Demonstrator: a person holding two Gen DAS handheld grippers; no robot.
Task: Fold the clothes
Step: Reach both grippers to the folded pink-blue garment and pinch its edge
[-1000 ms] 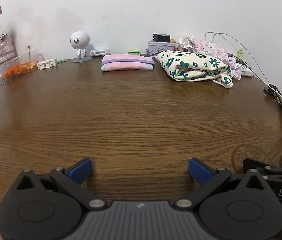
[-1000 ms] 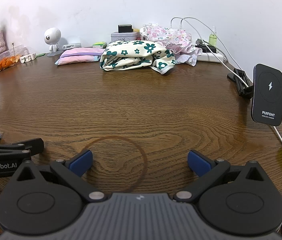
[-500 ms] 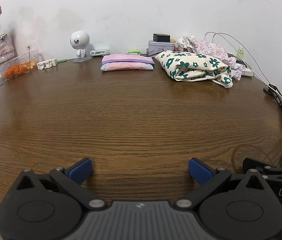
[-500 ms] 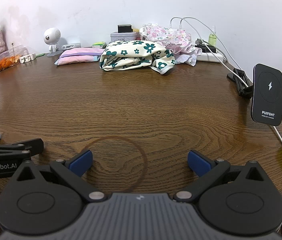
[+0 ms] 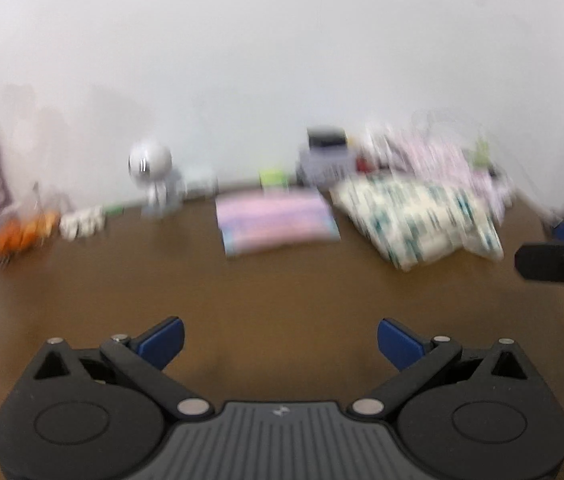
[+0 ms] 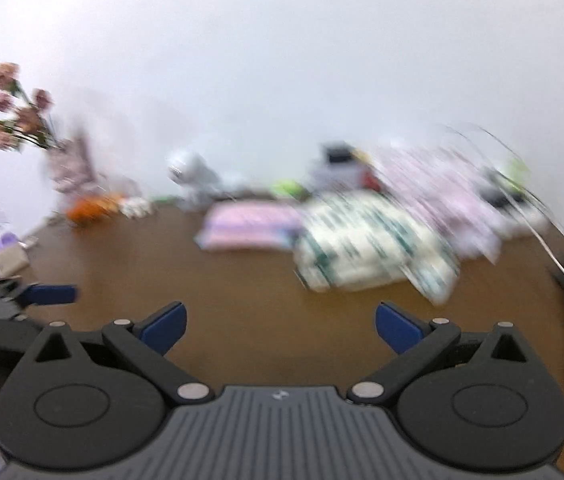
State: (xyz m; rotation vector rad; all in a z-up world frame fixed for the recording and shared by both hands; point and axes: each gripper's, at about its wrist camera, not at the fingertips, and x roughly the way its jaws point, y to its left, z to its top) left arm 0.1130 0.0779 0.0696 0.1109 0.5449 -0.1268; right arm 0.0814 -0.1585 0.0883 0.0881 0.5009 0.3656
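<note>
While both views were blurred, we held our left gripper (image 5: 280, 338) and right gripper (image 6: 281, 326) with jaws spread wide and nothing between them, above the brown wooden table (image 5: 242, 292). Farther back, near the white wall (image 5: 282, 60), lay a folded pink cloth (image 5: 276, 224); just to its right sat a cream garment with green flowers (image 5: 414, 220), and a pink floral garment (image 6: 442, 188) was bunched behind that.

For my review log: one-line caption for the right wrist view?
Motion-blurred view: open right claw above the wooden table, facing the green-flowered garment and pink folded cloth.
</note>
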